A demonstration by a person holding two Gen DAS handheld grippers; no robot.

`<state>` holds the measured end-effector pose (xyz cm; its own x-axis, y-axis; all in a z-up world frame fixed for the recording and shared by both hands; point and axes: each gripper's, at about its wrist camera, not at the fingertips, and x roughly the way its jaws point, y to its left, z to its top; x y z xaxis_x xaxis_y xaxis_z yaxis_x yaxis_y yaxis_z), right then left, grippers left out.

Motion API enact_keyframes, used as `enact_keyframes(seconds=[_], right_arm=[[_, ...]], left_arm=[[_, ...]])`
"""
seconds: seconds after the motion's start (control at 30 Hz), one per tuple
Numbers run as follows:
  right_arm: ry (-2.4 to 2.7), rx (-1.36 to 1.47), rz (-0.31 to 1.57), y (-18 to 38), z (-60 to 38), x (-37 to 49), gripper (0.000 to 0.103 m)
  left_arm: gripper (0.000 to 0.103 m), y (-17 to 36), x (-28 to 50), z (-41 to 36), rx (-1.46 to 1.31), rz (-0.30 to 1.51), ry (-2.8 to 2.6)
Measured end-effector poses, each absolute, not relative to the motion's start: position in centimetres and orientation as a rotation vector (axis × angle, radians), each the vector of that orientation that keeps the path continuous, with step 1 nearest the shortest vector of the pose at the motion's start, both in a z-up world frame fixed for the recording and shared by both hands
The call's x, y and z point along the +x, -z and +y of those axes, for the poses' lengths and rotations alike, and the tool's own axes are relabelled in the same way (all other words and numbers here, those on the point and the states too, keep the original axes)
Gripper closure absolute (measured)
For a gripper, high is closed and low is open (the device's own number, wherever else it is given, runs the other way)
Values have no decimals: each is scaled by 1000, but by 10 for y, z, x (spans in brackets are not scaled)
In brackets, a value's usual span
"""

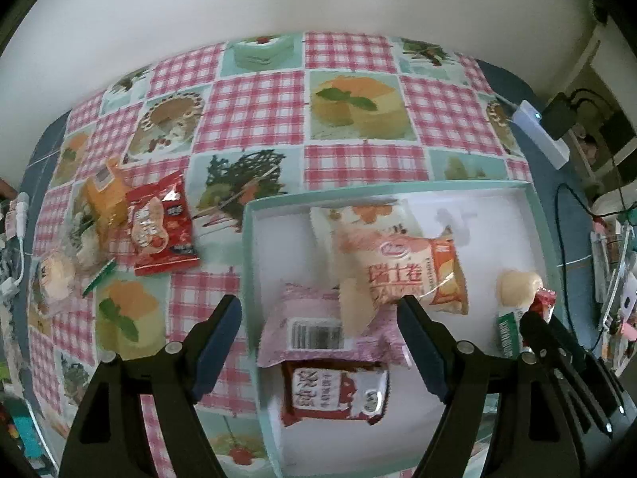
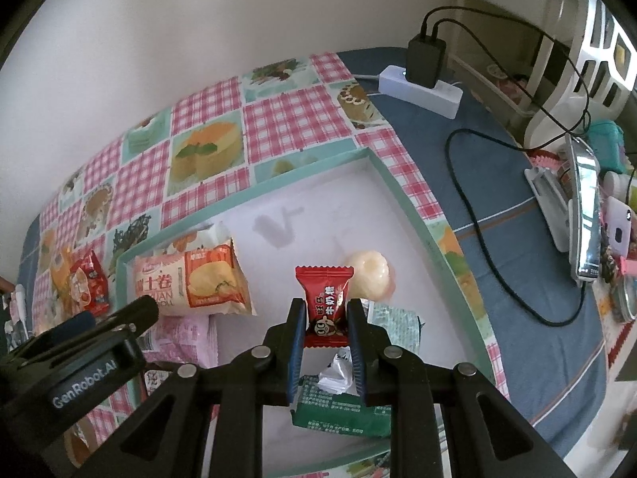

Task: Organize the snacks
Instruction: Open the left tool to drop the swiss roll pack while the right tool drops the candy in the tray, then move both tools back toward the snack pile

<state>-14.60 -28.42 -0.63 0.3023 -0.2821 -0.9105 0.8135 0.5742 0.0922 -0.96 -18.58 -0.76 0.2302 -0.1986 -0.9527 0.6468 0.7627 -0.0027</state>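
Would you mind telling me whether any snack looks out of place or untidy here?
A few do: the red snack packet, an orange packet and a clear-wrapped pale bun lie heaped on the checked tablecloth, outside the shallow teal-rimmed white box holding the others.

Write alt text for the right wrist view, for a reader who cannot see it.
The right gripper is shut on a small red candy above a shallow white tray with a teal rim. The tray holds an orange-and-white snack pack, a pale round sweet and a green packet. The left gripper shows at the left edge.
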Motion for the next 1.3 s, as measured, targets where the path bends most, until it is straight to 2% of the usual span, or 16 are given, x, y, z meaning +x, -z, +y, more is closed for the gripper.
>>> enact_keyframes(seconds=[0.2,0.47,0.6,0.77,0.87,0.93,1.0,1.1,1.23,1.3], right_arm=[[786,611,1034,9,-282,-145,78],[781,591,1046,9,-279,-144,67],[785,579,1049,9,-276,-143,48],[781,558,1058,9,-273,-140,47],[778,544,1066,10,-268,-137,41],[774,532,1068,10,-265,-134,29],[769,517,1067,10,-261,-131,22],[759,504,1068,10,-257,-127,20],[751,488,1069,11,-251,-123,3],[749,476,1069,11,-248,-120,0]], left_arm=[[22,11,-6,-178,473,1201,564],[21,10,-3,-164,462,1204,542],[12,10,1,-157,459,1202,525],[12,11,7,-147,445,1211,509],[12,12,12,-142,441,1214,500],[12,12,15,-137,435,1216,491],[12,11,20,-132,426,1215,478],[11,11,27,-125,424,1213,458],[7,11,34,-116,423,1206,445],[7,10,37,-113,422,1203,444]])
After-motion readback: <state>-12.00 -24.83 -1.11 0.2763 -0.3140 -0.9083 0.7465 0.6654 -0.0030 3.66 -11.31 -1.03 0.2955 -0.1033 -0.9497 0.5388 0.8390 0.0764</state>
